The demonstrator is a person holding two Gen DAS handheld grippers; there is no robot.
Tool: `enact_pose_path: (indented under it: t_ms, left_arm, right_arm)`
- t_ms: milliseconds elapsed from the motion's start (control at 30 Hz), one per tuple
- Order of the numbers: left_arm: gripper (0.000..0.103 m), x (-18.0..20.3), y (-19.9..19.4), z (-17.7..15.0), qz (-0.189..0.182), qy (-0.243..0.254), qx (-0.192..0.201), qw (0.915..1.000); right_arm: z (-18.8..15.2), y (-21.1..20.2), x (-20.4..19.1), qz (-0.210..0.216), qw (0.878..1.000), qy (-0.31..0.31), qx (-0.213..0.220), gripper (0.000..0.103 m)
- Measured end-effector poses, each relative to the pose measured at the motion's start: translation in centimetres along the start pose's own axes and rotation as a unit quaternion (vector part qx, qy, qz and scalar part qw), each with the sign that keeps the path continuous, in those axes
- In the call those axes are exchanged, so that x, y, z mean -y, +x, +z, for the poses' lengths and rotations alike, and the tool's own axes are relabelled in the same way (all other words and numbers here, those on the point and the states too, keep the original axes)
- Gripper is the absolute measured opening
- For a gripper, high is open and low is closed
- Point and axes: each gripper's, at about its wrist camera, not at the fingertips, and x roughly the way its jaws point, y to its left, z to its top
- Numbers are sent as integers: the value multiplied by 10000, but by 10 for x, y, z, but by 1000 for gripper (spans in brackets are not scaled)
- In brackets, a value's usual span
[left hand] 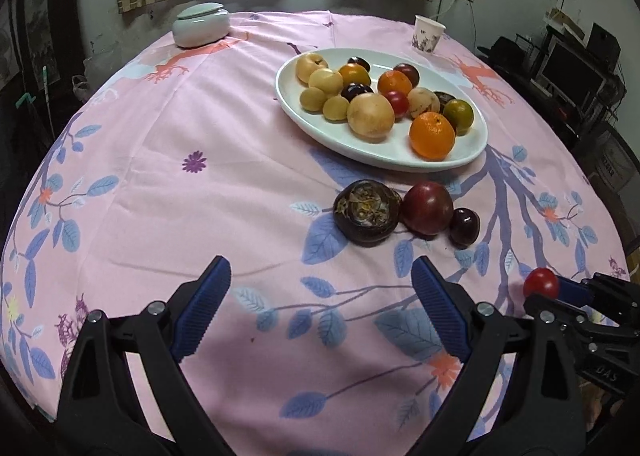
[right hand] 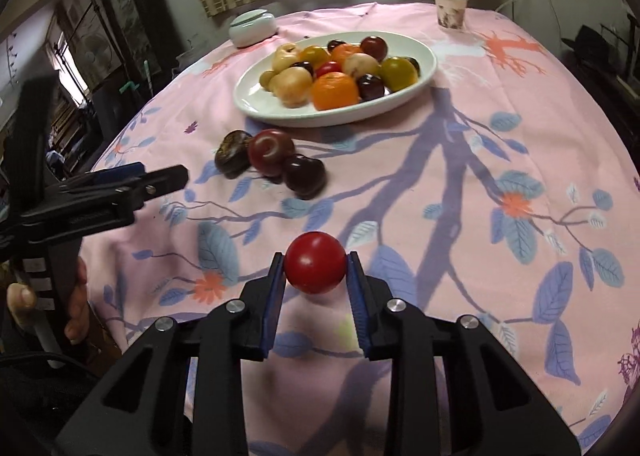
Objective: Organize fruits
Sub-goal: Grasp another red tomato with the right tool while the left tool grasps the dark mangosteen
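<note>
A white oval plate (left hand: 304, 120) (right hand: 256, 106) holds several fruits: oranges, pale yellow ones, dark plums and a small red one. In front of it on the pink cloth lie three dark fruits: a brown-black one (left hand: 367, 212) (right hand: 233, 152), a dark red plum (left hand: 427, 207) (right hand: 270, 151) and a small dark one (left hand: 464, 227) (right hand: 305, 175). My right gripper (right hand: 315, 270) (left hand: 540, 290) is shut on a small red fruit (right hand: 315, 262) (left hand: 541, 283) just above the cloth. My left gripper (left hand: 322, 304) stands open over bare cloth, short of the three dark fruits; it shows from the side in the right wrist view (right hand: 160, 176).
A lidded pale ceramic jar (left hand: 201, 25) (right hand: 253, 28) and a paper cup (left hand: 428, 34) (right hand: 450, 11) stand at the table's far edge. Curtains hang behind. A hand (right hand: 76, 296) grips the left tool. Shelves with electronics (left hand: 576, 68) stand to the right.
</note>
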Motion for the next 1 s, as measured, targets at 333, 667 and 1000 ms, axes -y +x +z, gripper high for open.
enact_pose_path:
  t_ms: [333,667,1000]
  left_arm:
    - [92,11,57,22,221,65,-486,9986]
    - [58,19,64,36,-146,177,-280,9993]
    - [46,17,40,21,-588,-22,-246,9980]
  right_arm:
    - [3,-2,16,185,9995,263,53,32]
    - [2,4,16,296,9991,304,-45,32]
    - [7,-4,8,189,9996,218,24,32]
